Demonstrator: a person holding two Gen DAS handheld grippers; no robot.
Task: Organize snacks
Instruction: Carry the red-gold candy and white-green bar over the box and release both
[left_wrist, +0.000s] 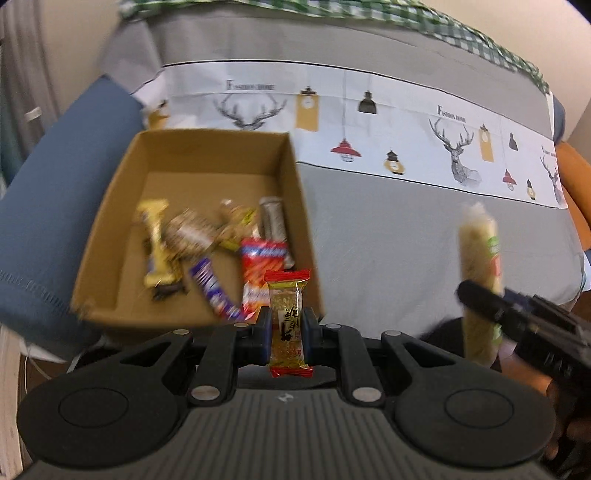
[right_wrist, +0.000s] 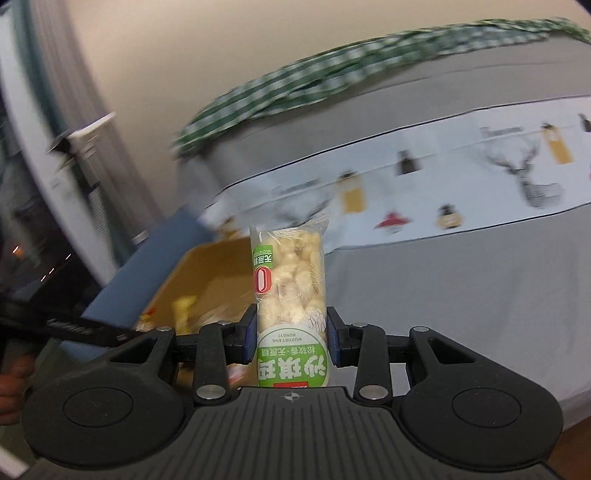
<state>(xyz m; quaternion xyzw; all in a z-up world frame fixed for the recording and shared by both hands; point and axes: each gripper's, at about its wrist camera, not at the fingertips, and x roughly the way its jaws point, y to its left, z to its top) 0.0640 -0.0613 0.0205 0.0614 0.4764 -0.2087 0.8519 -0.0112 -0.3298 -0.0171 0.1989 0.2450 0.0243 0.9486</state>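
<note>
Clamped upright between the pads of the left gripper (left_wrist: 287, 332) in the left wrist view, a small yellow candy with red ends (left_wrist: 287, 325) is pinched at its middle so it cannot slip in carriage. Just ahead and left of this gripper sits the open cardboard box (left_wrist: 295, 177), already holding several wrapped snacks (left_wrist: 221, 251), probably the drop point.

From the right wrist, the right gripper (right_wrist: 291, 341) grips a taller green-labelled puffed-snack pack (right_wrist: 290, 288) near its lower half; the box lies ahead to its left.
</note>
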